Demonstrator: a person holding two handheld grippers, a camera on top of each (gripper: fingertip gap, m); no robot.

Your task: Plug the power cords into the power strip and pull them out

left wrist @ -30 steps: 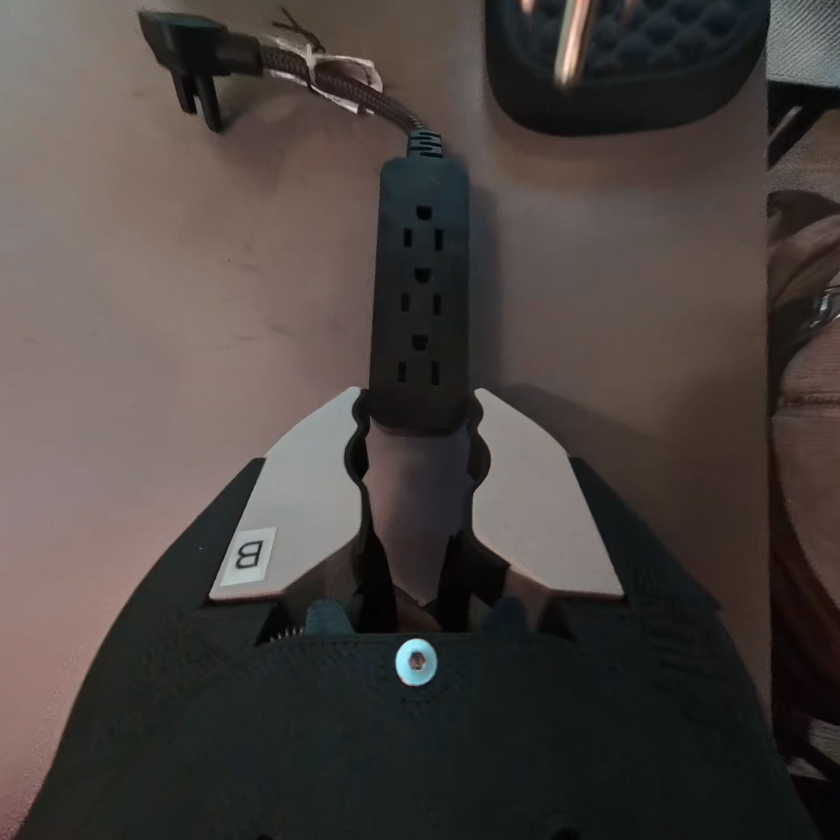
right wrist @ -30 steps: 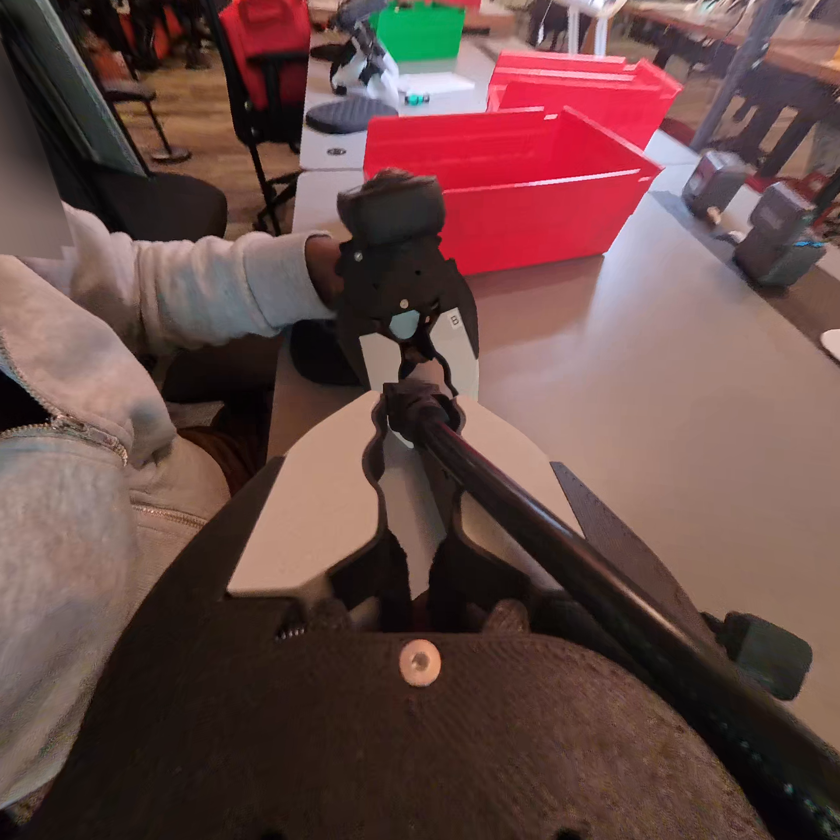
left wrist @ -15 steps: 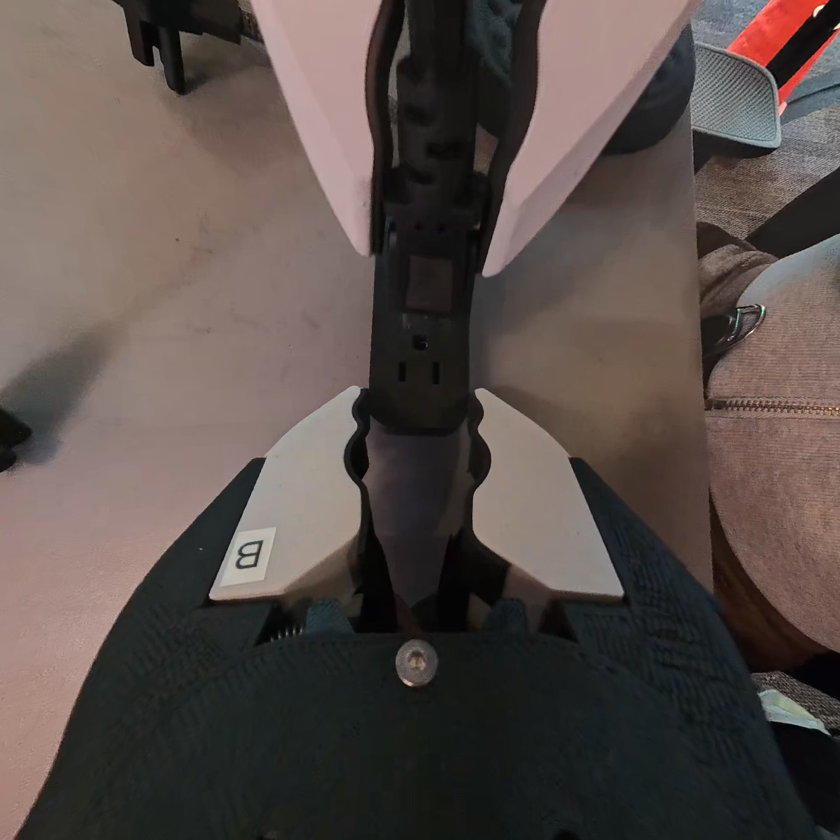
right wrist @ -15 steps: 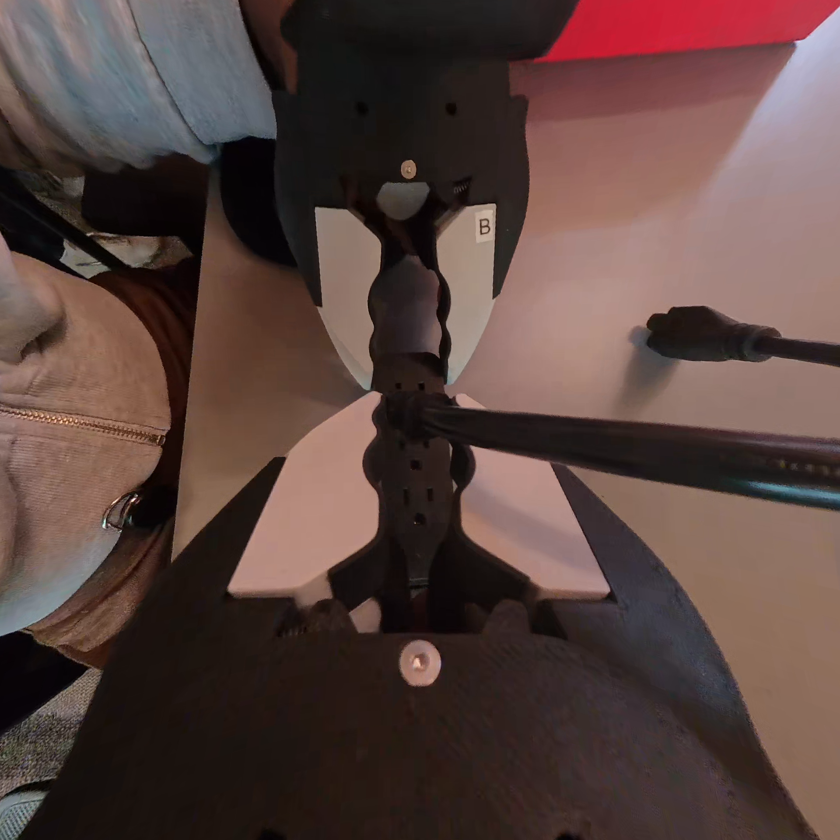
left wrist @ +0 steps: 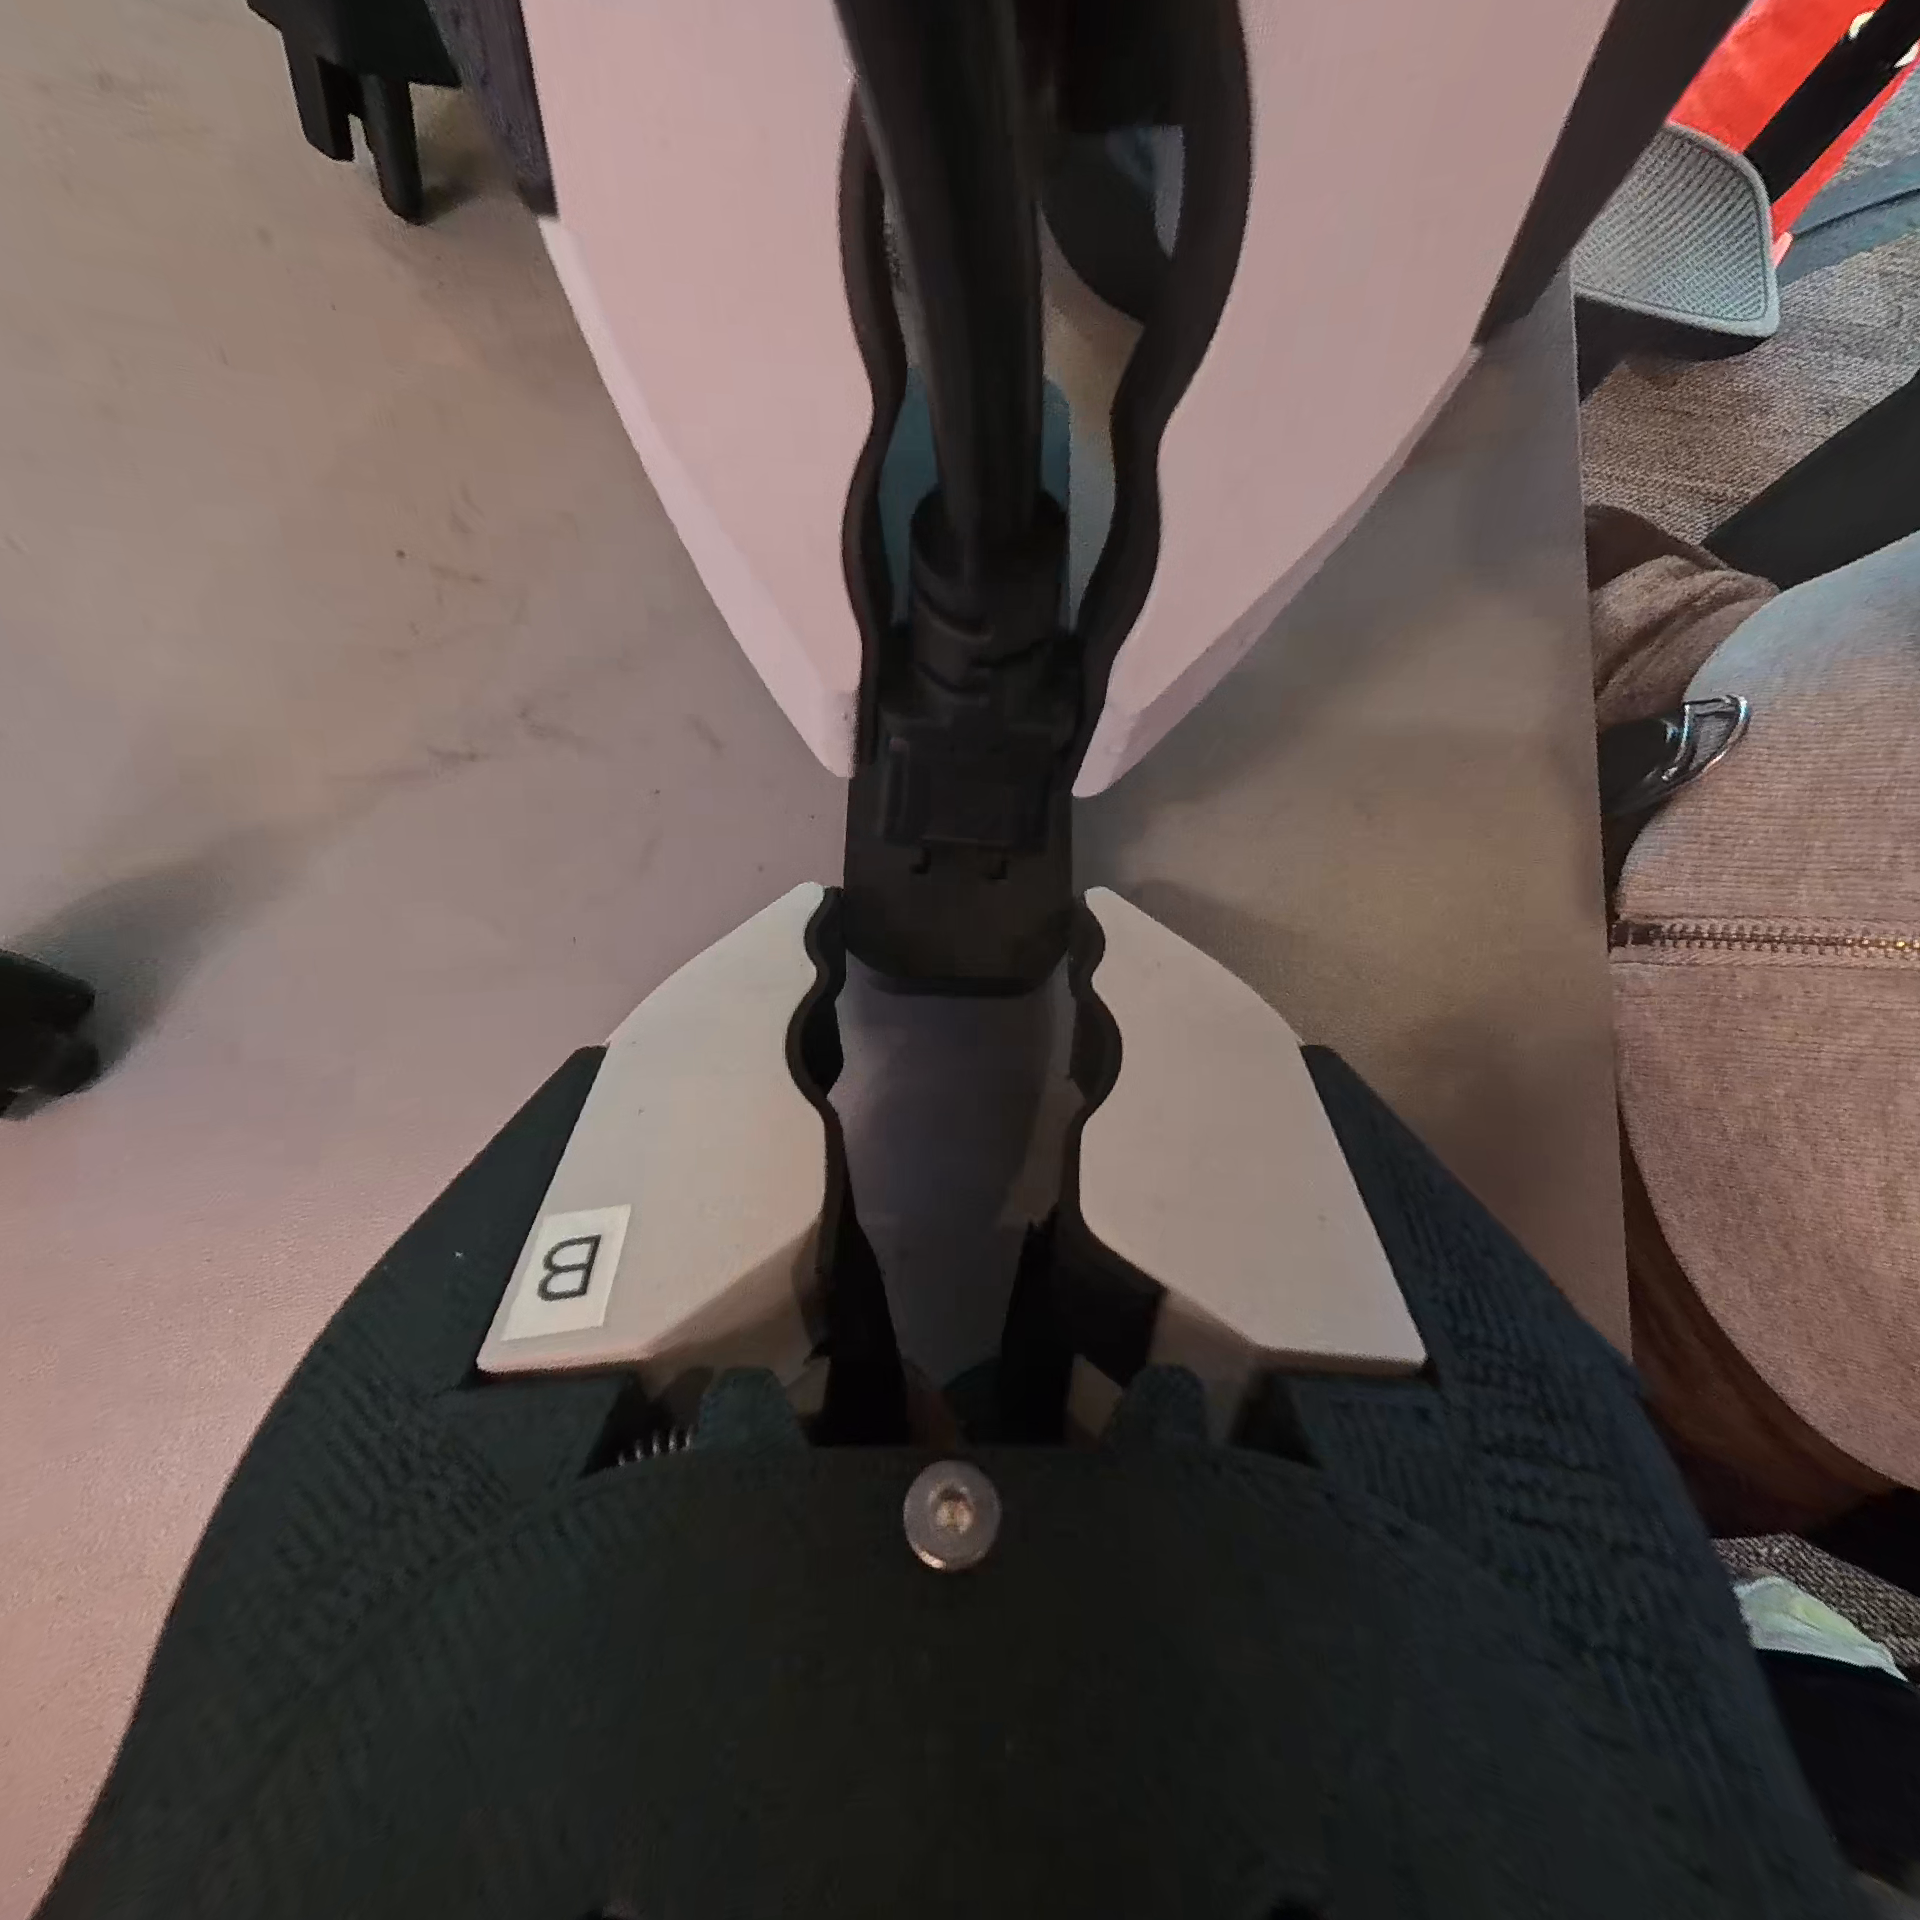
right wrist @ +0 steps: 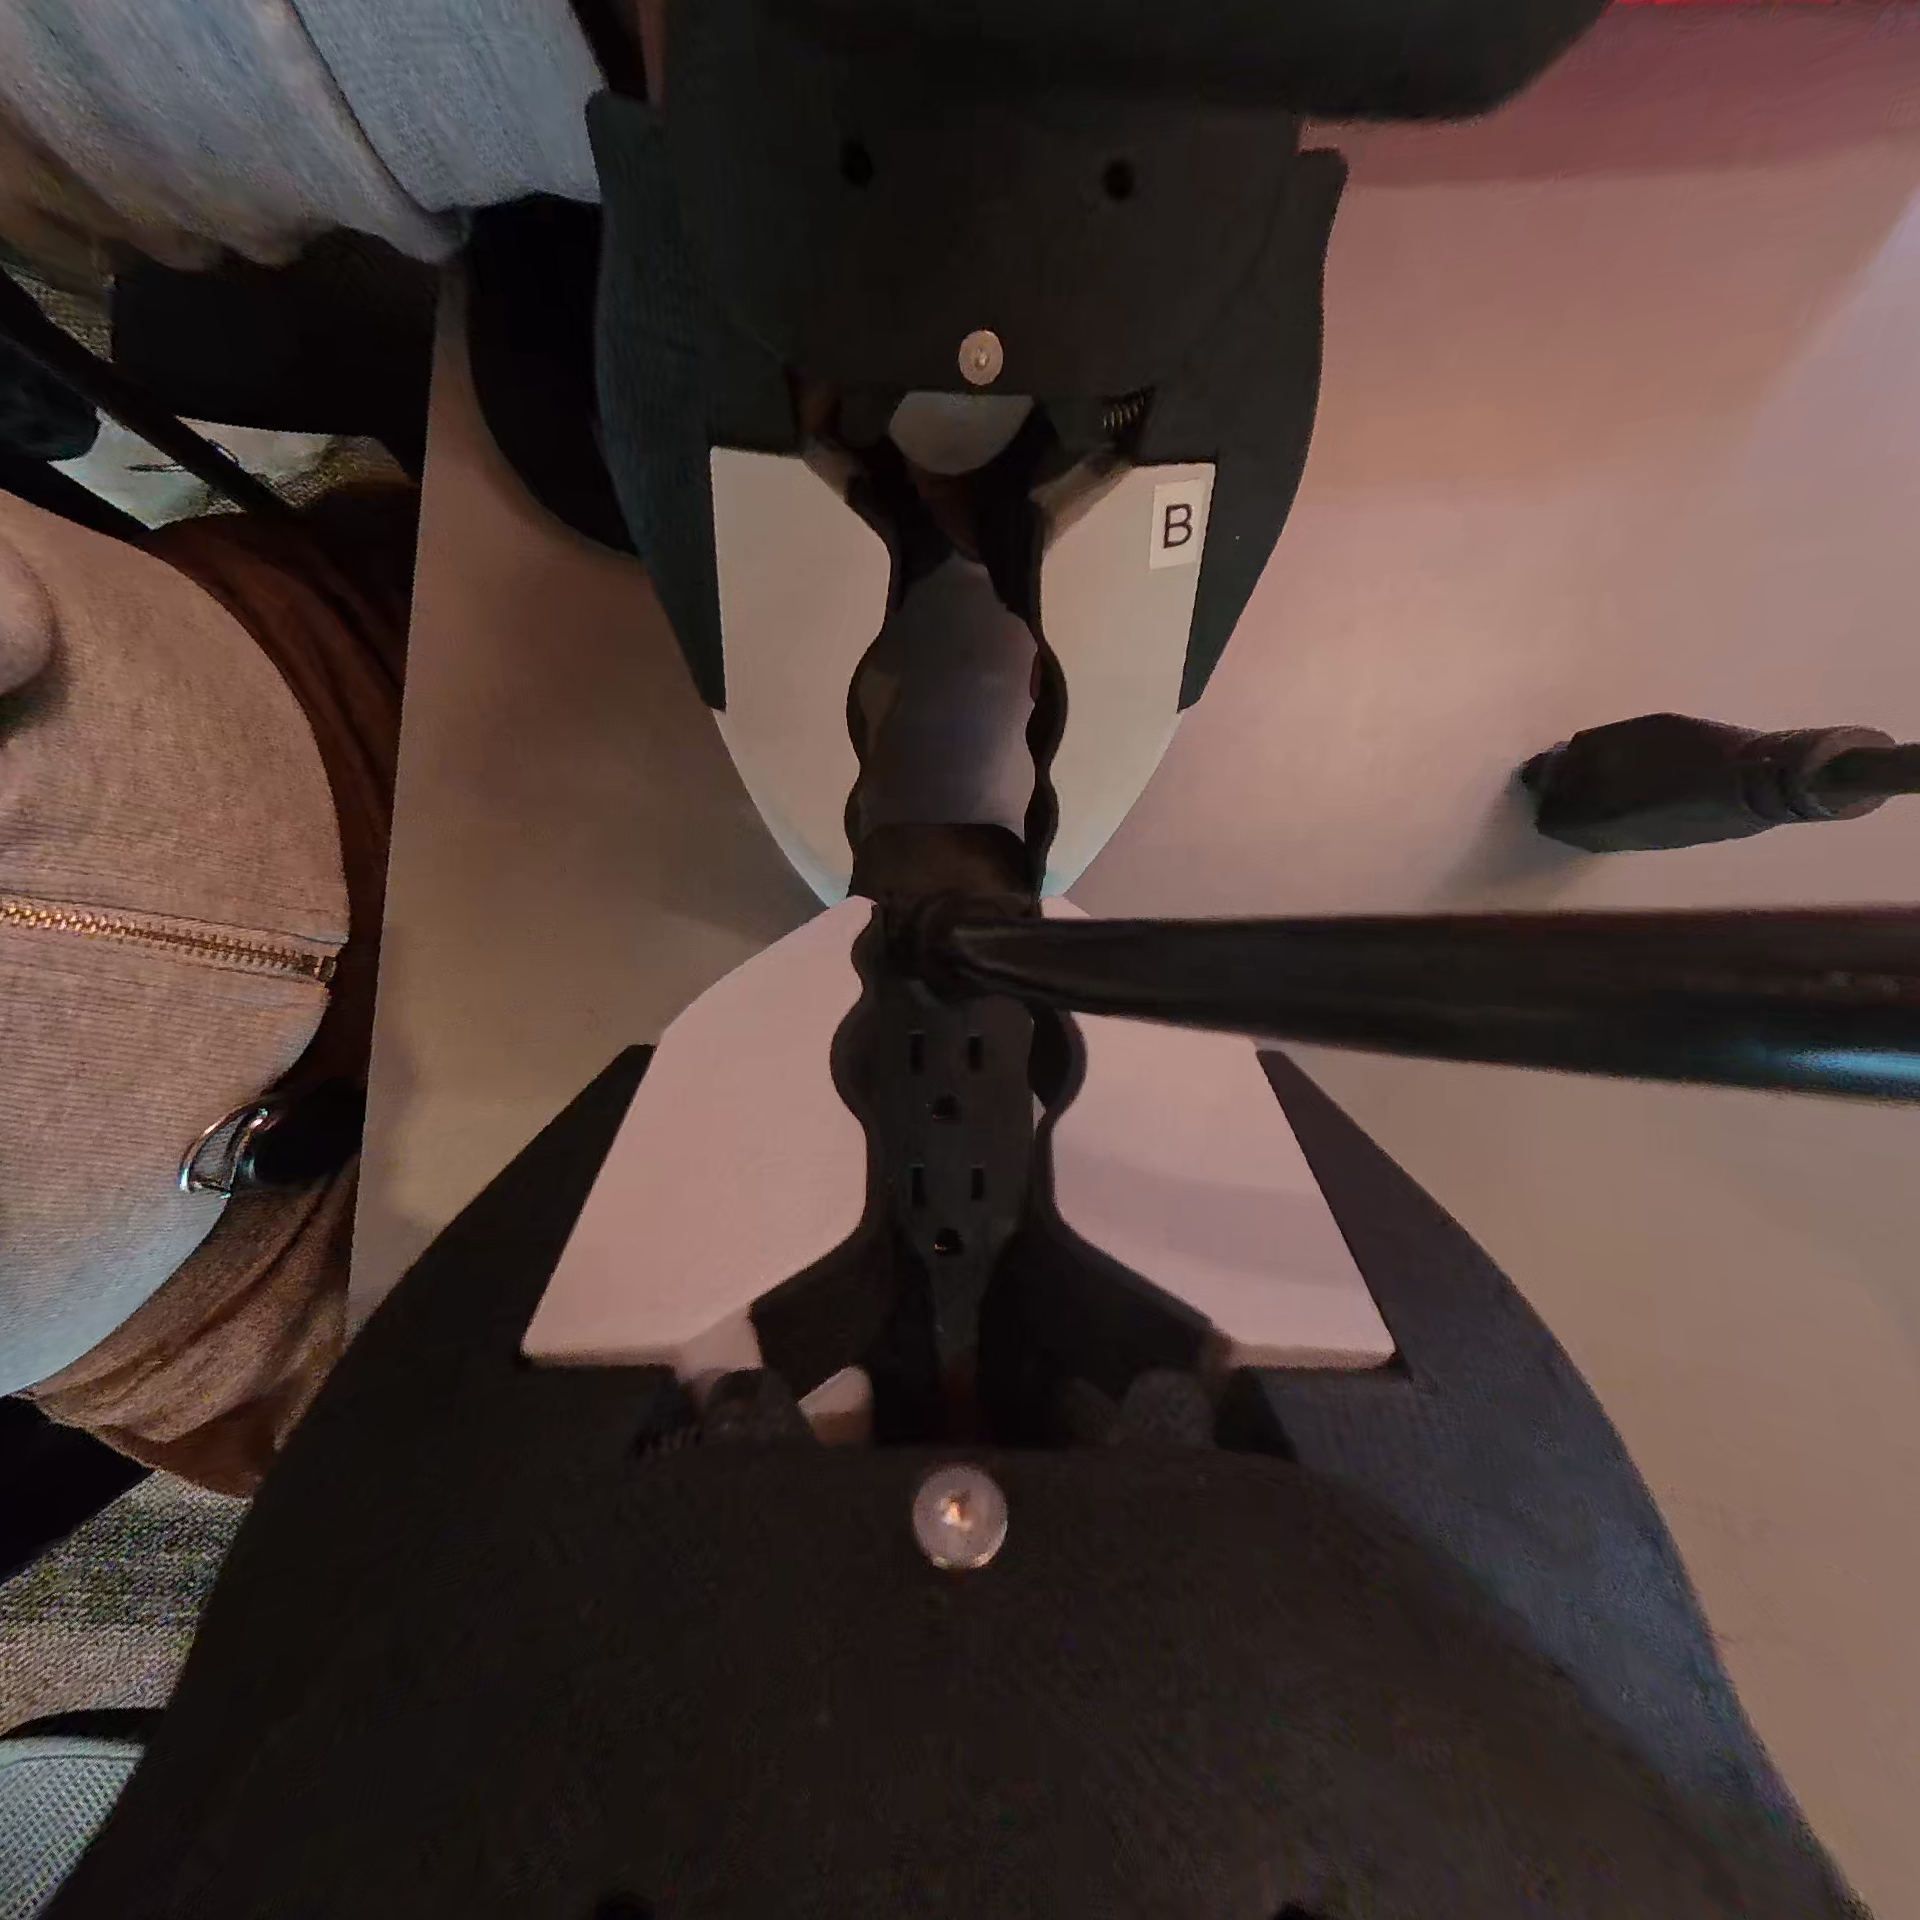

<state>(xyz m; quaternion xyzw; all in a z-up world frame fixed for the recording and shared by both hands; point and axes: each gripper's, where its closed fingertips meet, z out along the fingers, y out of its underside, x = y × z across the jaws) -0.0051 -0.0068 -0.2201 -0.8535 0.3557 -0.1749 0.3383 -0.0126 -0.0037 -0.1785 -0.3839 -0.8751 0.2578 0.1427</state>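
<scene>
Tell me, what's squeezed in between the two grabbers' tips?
The black plug of a power cord, sitting on the power strip. The right gripper pinches the plug; the left gripper clamps the strip's end. Both wrist views show it.

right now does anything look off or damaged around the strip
Nothing looks damaged. The left gripper clamps the power strip at its end, and the right gripper holds a plug at the outlet nearest it. A second plug lies loose on the table.
</scene>
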